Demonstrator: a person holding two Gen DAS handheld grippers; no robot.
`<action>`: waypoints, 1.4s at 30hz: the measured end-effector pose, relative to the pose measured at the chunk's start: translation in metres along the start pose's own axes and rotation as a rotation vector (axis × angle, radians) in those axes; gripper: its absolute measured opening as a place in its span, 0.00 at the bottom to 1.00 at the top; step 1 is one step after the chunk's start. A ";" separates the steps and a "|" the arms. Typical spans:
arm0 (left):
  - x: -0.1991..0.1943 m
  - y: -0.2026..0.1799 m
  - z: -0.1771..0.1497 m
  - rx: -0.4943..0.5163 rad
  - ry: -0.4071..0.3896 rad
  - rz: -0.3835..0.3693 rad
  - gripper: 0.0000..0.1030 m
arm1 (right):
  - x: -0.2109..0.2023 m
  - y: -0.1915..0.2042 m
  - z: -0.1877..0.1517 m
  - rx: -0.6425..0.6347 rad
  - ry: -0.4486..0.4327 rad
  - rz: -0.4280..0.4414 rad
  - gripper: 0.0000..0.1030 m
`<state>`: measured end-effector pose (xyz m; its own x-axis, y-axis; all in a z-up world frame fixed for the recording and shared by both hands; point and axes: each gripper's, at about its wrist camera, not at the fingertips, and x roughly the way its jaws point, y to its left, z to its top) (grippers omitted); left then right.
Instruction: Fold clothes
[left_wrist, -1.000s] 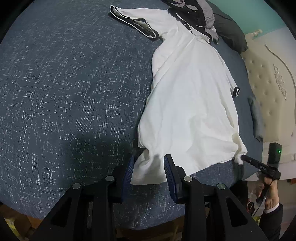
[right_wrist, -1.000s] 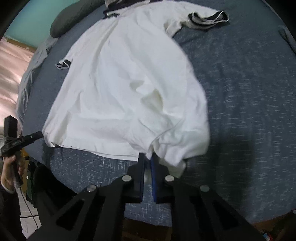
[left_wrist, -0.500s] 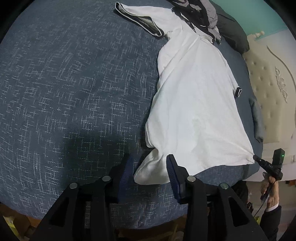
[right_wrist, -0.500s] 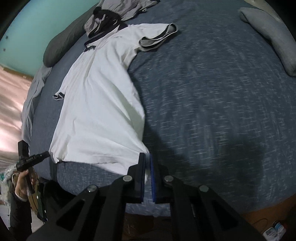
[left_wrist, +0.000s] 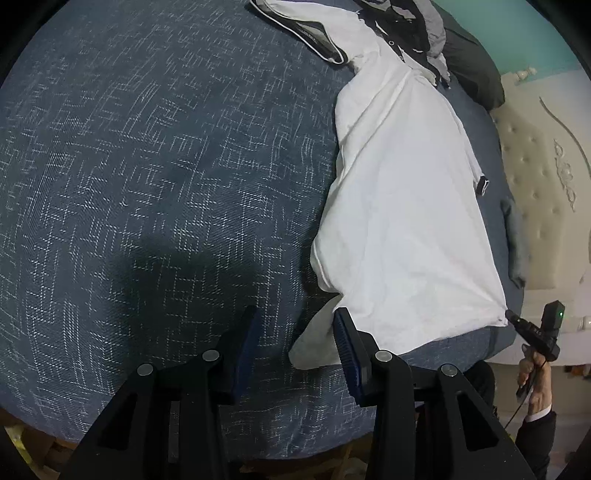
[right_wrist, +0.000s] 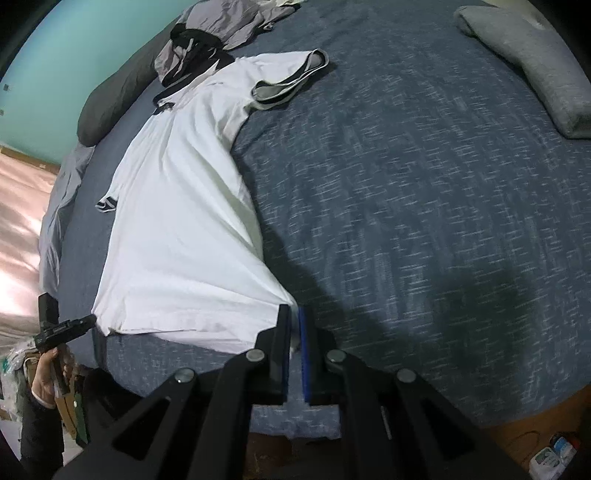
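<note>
Pinching white shirt (right_wrist: 177, 236) hem w/ right tool (right_wrist: 294, 332); left tool (left_wrist: 295, 332) spread

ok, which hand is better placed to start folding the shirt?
Right. The right gripper is shut on a hem corner of the shirt; the left gripper has just been opening, its corner loose between the jaws.

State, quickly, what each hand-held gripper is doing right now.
Left hand-held gripper: open; shirt corner lies between its jaws.
Right hand-held gripper: shut on shirt hem.
</note>
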<state>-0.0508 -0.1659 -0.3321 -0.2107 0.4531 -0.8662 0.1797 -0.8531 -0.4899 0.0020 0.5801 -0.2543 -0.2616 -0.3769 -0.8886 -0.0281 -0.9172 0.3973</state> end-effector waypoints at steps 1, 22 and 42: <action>-0.001 -0.001 0.000 0.003 -0.001 -0.001 0.43 | -0.001 -0.004 0.001 0.008 -0.003 -0.008 0.04; 0.004 -0.033 -0.009 0.104 0.010 -0.037 0.43 | -0.002 -0.036 0.002 0.056 -0.004 -0.055 0.04; 0.024 -0.057 -0.020 0.232 0.063 0.064 0.15 | 0.002 -0.028 0.002 0.039 0.000 -0.034 0.04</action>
<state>-0.0472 -0.1013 -0.3272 -0.1446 0.4050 -0.9028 -0.0364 -0.9139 -0.4042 0.0004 0.6053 -0.2666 -0.2599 -0.3453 -0.9018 -0.0750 -0.9238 0.3754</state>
